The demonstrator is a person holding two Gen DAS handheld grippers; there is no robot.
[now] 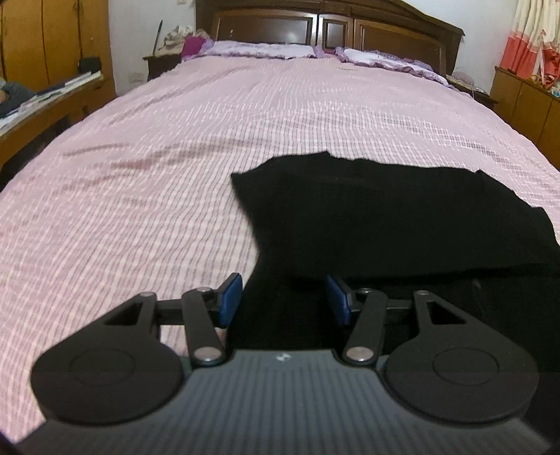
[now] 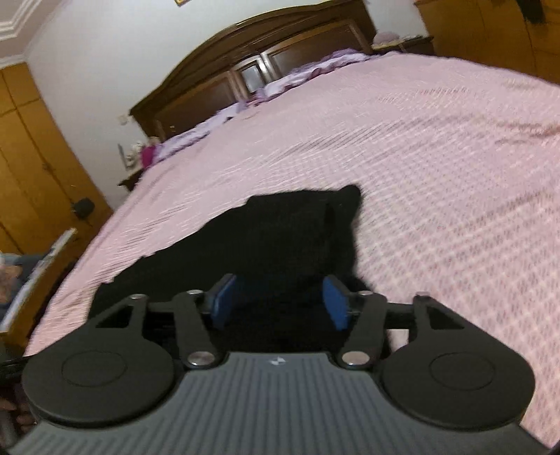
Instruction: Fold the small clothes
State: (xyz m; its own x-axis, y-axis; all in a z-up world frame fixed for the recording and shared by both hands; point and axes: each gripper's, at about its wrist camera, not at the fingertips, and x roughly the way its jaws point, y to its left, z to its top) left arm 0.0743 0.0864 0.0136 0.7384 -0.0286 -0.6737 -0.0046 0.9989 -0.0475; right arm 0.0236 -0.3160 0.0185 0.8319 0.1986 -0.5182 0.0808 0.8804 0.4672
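Note:
A black garment (image 1: 392, 217) lies flat on the pink checked bedspread (image 1: 157, 157), partly folded with an upper layer over a lower one. My left gripper (image 1: 283, 297) is open, hovering over the garment's near left edge, blue pads apart with nothing between them. In the right wrist view the same black garment (image 2: 280, 238) stretches away from the lens, a pointed corner at its far right. My right gripper (image 2: 278, 301) is open above the garment's near part, its pads spread and empty. That view is tilted and blurred.
The wide bedspread (image 2: 437, 157) runs on to purple pillows (image 1: 266, 49) and a dark wooden headboard (image 1: 315, 24). Wooden wardrobes (image 2: 31, 157) stand at the left, a low cabinet (image 1: 525, 101) at the right. A person's sleeve (image 1: 14, 92) shows at the far left.

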